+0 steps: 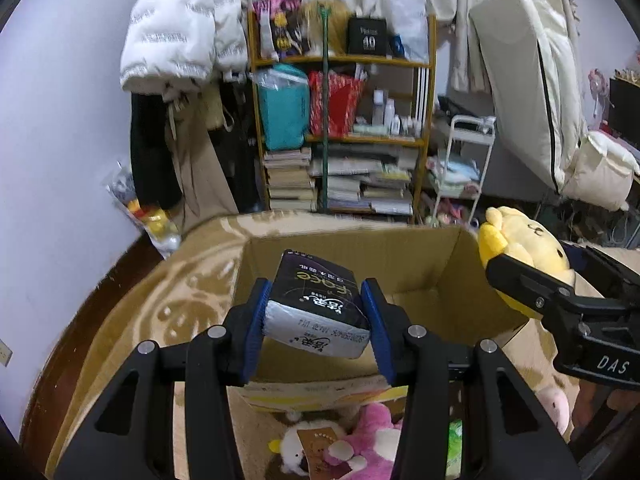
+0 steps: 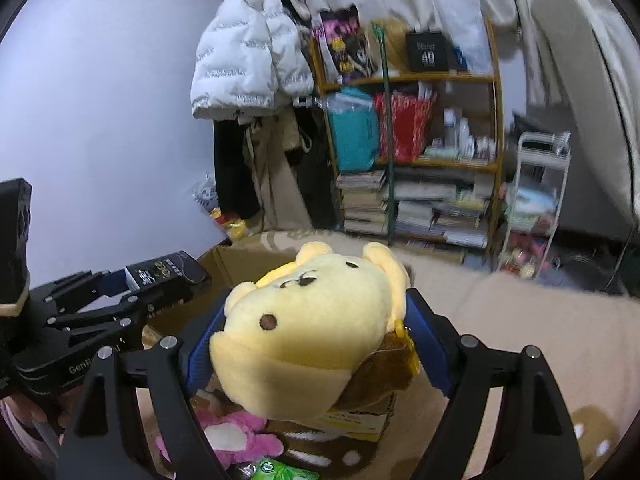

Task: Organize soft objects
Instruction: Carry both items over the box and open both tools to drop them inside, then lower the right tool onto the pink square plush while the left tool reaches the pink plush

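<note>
We see a cluttered bedroom: a wooden shelf (image 1: 340, 120) packed with books and bags stands against the far wall, a white puffer jacket (image 1: 176, 28) hangs to its left, and a beige patterned blanket (image 1: 168, 288) covers the bed in front of us. On that blanket sits an open cardboard box (image 1: 400, 268), its mouth facing up.

Our left gripper (image 1: 316, 312) is clenched on a dark tissue pack (image 1: 316, 300), its blue pads (image 1: 256, 312) pressing the pack's two long sides. The pack hangs above the box opening, near the box's near wall, with its long axis running away from us toward the shelf and its far end tipped upward; the pale, printed end faces the camera.

Our right gripper (image 2: 316, 340) grasps a yellow bear plush (image 2: 308, 320) between its blue pads. In the right wrist view the bear's face turns up and toward us, nose nearest, ears pointing away toward the shelf. From the left wrist view the plush (image 1: 516, 244) hangs just past the box's right wall, beside its right rim.

Below the box's near side, a pink plush (image 1: 368, 440) and a small white plush (image 1: 296, 452) lie on the blanket, touching each other, with a green packet (image 2: 280, 470) just beside them.
</note>
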The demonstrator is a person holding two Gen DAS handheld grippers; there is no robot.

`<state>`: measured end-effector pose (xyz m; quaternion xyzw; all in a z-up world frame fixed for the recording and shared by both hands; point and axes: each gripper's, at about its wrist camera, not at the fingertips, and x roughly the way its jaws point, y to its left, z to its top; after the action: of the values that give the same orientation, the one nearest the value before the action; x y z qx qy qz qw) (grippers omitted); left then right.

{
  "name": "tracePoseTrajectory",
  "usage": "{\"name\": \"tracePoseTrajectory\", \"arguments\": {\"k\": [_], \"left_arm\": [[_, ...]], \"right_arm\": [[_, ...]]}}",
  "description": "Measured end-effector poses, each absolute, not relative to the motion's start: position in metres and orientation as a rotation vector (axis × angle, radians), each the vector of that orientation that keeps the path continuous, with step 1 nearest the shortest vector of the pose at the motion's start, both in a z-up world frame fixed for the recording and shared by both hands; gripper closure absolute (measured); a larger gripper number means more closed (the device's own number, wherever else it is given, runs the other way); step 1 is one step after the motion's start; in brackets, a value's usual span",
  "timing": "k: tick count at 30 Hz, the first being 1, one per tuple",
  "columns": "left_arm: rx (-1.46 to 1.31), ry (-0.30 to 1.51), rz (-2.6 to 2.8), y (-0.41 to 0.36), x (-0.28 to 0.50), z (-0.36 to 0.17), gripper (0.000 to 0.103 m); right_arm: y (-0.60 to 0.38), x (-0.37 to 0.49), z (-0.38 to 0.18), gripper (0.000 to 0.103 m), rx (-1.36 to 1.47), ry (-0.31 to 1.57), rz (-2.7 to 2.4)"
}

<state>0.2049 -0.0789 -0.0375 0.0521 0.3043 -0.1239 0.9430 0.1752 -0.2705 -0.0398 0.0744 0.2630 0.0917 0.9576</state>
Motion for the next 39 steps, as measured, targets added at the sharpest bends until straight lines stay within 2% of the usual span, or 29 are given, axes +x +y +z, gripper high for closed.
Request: {"name": "tracePoseTrajectory", "arguments": {"k": [5, 11, 16, 20, 25, 39], "left_arm": [[0.119, 0.665, -0.262, -0.081, 0.21, -0.052, 0.057], [0.119, 0.681, -0.249, -0.077, 0.205, -0.056, 0.036], [0.105, 0.703, -0.226, -0.069, 0.201, -0.054, 0.025], [0.102, 0.7, -0.2, -0.06, 0.195, -0.05, 0.018], [0.099, 0.704, -0.177, -0.048, 0.184, -0.044, 0.013], [0.099, 0.697, -0.173, -0.034, 0.129, -0.031, 0.011]], "right_arm": [[-0.276, 0.183, -0.055, 0.012, 0.216, 0.557, 0.236], [-0.272, 0.181, -0.056, 0.007, 0.215, 0.568, 0.253], [-0.272, 0.179, -0.053, 0.0, 0.23, 0.566, 0.255], [-0.273, 0.176, -0.048, 0.0, 0.231, 0.553, 0.245], [-0.278, 0.165, -0.04, 0.0, 0.258, 0.537, 0.22], [-0.283, 0.1, -0.021, 0.0, 0.234, 0.548, 0.155]]}}
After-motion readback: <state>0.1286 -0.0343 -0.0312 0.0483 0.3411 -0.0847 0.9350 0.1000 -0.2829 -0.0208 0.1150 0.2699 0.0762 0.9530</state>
